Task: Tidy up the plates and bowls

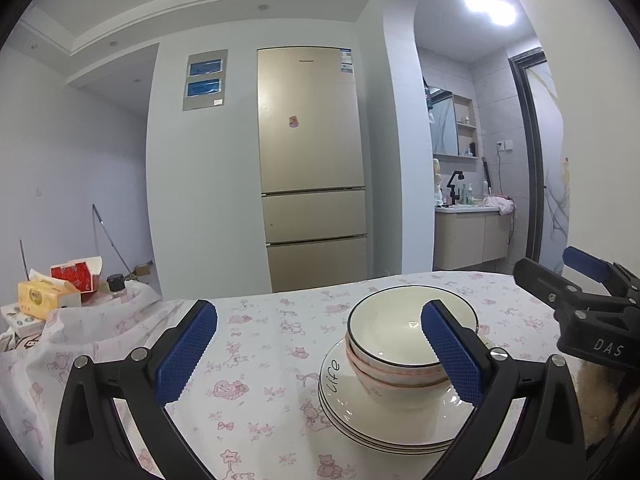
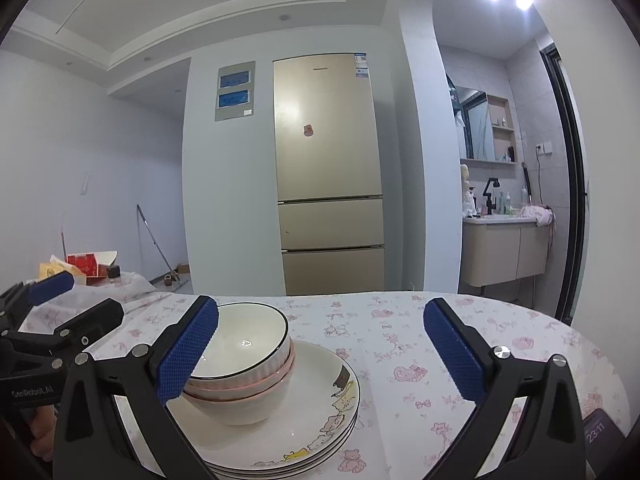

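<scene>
A stack of white bowls (image 1: pixel 404 344) with dark and pink rims sits nested on a stack of white plates (image 1: pixel 384 420) on the floral tablecloth. It also shows in the right wrist view, bowls (image 2: pixel 244 360) on plates (image 2: pixel 304 424) with cartoon prints. My left gripper (image 1: pixel 320 352) is open and empty, to the left of the stack; its right finger (image 1: pixel 452 356) overlaps the bowls. My right gripper (image 2: pixel 320 352) is open and empty, to the right of the stack; its left finger (image 2: pixel 188 352) overlaps the bowls. Each gripper shows at the edge of the other's view.
The table (image 1: pixel 260 344) has a white cloth with pink prints. Tissue boxes (image 1: pixel 44 298), a red box (image 1: pixel 76 276) and a small bottle (image 1: pixel 116 284) stand at the far left. A phone (image 2: pixel 600 432) lies at the near right edge. A fridge (image 1: pixel 312 168) stands behind.
</scene>
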`<state>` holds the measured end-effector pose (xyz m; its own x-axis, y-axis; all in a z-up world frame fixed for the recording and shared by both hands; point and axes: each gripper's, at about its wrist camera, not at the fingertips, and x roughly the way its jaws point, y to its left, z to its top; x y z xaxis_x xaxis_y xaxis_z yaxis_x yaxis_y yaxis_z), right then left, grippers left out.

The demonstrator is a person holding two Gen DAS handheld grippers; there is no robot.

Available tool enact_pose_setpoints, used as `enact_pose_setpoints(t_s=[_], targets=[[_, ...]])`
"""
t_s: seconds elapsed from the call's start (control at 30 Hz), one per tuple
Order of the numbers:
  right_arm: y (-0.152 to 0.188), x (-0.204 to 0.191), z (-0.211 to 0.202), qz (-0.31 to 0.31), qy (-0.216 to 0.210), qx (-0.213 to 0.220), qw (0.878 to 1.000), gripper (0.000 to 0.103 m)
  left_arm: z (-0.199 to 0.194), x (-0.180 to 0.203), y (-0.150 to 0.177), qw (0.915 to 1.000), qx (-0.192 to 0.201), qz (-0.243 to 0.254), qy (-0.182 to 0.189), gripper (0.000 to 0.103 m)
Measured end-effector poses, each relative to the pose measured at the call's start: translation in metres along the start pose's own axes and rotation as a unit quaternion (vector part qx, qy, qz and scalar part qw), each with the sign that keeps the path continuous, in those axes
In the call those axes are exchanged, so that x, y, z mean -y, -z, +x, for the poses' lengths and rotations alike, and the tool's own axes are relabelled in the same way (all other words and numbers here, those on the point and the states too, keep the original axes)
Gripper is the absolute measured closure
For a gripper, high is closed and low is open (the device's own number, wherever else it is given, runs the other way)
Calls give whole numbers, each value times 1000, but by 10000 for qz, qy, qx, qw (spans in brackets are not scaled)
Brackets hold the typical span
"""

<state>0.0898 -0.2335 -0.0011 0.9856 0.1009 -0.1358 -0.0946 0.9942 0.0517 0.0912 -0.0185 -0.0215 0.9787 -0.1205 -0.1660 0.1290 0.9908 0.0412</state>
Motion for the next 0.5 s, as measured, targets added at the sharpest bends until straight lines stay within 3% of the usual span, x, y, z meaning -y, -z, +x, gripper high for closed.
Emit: enact_pose_setpoints(t_s=[0.1,0.5], targets=[[1,0,-1,-25,-6,1,10000,0,0,-2,0,9998,36,-41,-165,0],[2,1,-1,-47,-29,-35,10000,0,5,-10,3,9997,-53,-118,-213,0]])
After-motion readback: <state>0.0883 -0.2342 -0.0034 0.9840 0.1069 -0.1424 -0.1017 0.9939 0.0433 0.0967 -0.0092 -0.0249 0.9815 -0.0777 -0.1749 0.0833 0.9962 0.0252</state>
